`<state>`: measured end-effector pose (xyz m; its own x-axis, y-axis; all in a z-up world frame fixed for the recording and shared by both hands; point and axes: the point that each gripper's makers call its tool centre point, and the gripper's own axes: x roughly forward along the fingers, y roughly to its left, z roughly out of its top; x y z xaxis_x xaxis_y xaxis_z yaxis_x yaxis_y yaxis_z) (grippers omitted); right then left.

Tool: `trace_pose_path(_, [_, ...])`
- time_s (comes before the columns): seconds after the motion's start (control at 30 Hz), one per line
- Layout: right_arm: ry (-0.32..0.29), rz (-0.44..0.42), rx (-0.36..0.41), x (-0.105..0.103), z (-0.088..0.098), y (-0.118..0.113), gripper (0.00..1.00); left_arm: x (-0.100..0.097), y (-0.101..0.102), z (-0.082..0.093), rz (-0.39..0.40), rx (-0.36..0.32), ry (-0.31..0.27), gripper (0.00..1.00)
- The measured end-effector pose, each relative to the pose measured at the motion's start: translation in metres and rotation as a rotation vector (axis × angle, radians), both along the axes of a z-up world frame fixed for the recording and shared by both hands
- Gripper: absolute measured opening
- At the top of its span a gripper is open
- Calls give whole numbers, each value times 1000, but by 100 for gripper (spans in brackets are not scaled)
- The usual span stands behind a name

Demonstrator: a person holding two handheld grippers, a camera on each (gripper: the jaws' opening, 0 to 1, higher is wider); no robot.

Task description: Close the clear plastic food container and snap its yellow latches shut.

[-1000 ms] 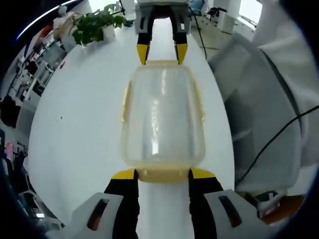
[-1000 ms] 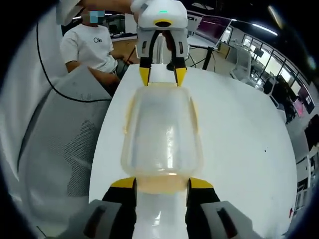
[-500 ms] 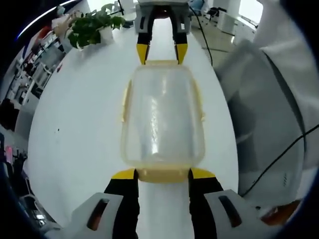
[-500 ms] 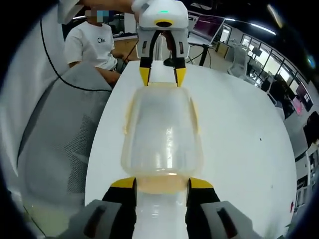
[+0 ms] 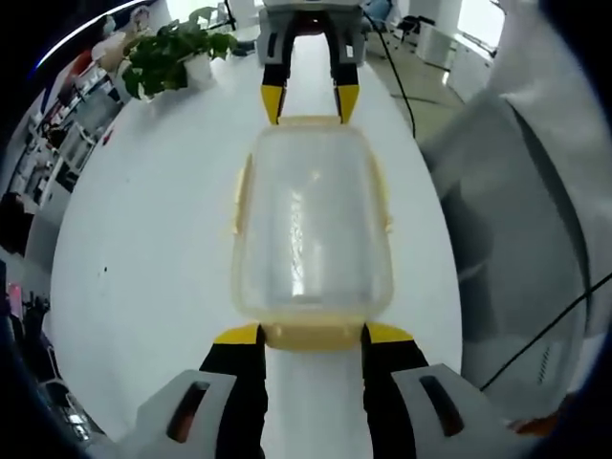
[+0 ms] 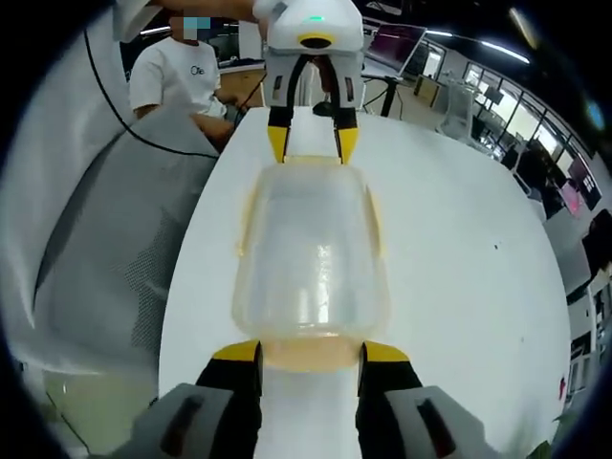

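The clear plastic food container [image 5: 311, 220] with its lid on lies lengthwise between my two grippers over the white table [image 5: 143, 239]. My left gripper [image 5: 313, 333] is shut on its near end, jaws flanking the yellow end latch [image 5: 313, 337]. The right gripper [image 5: 311, 100] grips the far end. In the right gripper view the same container [image 6: 311, 249] runs from my right gripper [image 6: 311, 351], shut on its near end latch [image 6: 311, 356], to the left gripper [image 6: 311, 143]. Yellow side latches [image 5: 237, 206] lie along the long edges; whether they are snapped down I cannot tell.
A potted plant [image 5: 172, 53] stands at the table's far left. A grey mesh chair [image 5: 507, 220] sits close beside the table edge, also the chair [image 6: 105, 258]. A person in a white T-shirt [image 6: 177, 81] sits beyond the table [image 6: 469, 258].
The background has slid a little in both views, so the cameras moved. The container keeps the same place between both grippers, and both grips look unchanged.
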<state>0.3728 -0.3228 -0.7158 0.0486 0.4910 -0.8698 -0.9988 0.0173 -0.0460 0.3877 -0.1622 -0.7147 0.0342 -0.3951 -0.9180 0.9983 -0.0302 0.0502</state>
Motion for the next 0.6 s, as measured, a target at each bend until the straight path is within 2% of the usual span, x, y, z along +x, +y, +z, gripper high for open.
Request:
trace_pose_path(0.27, [8,1,-12,1,-10,-16,37,-1,-17,-10,4,13,22,37])
trace_pose_path(0.6, [18,9,-8,-1,-21,-16,37,-2,-16,-21,9,38,27,37])
